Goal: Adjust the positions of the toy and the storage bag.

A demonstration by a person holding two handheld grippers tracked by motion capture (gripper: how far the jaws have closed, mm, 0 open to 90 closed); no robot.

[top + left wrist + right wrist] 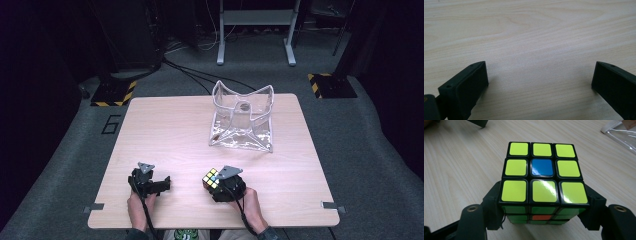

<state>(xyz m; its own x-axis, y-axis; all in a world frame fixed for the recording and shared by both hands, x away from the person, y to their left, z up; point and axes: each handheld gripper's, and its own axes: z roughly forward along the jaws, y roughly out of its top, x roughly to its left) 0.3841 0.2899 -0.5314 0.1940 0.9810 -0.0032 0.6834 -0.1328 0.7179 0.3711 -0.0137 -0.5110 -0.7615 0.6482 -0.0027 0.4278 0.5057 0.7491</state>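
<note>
Rubik's cube [541,182], one item, catalogued at the near edge of the counter [165,130], right of centre. It is held in the right hand-held gripper [216,184], whose two black jaws are pressed against opposite sides of its lower layer; in the right gripper view the top face is seen as yellow-green tiles around a blue centre, the near face as green with an orange centre. Whether the cube rests on the wood or is carried just above it cannot be told. No long axis is offered by a cube; the grip is taken across its width, with the top face turned up and slightly forward. Left hand-held gripper [150,182]: listed beside the cube on its left, apart from it, jaws spread wide with nothing but bare wood grain between them in the left gripper view. Right hand [248,202] and left hand [136,205] are entered from the near edge. Clear plastic container [243,117]: placed farther back, well apart from the cube, ahead and slightly to the right of the right hand-held gripper, mouth open upward, walls bowed. The relation judged to govern the coming move: the container lies forward of the carried cube, on the right hand's own side, so the right hand is the nearer.
</note>
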